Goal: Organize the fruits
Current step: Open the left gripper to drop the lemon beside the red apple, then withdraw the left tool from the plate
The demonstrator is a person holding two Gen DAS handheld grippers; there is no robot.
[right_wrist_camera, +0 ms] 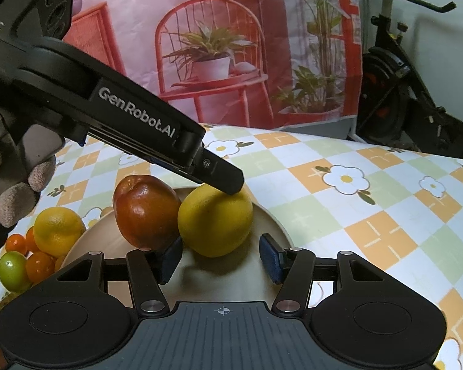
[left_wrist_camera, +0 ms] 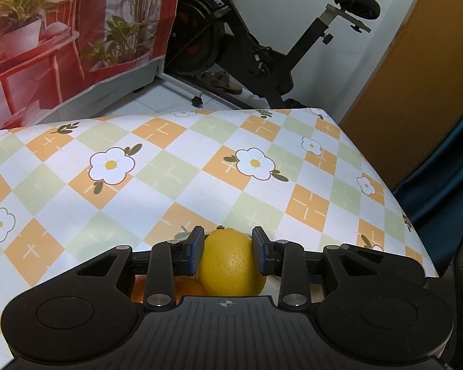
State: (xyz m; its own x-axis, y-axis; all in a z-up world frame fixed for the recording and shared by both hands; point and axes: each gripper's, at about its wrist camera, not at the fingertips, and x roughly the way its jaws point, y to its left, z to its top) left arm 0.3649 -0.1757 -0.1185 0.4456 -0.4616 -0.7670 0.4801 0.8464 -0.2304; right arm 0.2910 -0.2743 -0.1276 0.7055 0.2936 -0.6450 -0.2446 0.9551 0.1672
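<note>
Nearest to us, between the blue pads of our left gripper, sits a yellow lemon; both pads press on its sides, so the jaws are narrow and clamped on it. Just under and to the left of the lemon, behind the gripper's linkage, we glimpse something orange, too hidden to name.

From our right gripper we see the same lemon resting on a beige plate, just ahead of the fingertips and slightly left of centre. The right jaws stand partly apart with nothing between them; the pads touch no fruit. The left gripper reaches in from the upper left, its dark finger lying on top of the lemon. A gloved hand holds it at the left edge.

Touching the lemon on its left, also on the plate, is a red-brown apple. Further left, off the plate, lie a second lemon, a few small orange fruits and a green one, bunched together on the flowered tablecloth.

Beyond the table's far edge hangs a printed backdrop of red chairs and potted plants, and to its right stands an exercise bike.
</note>
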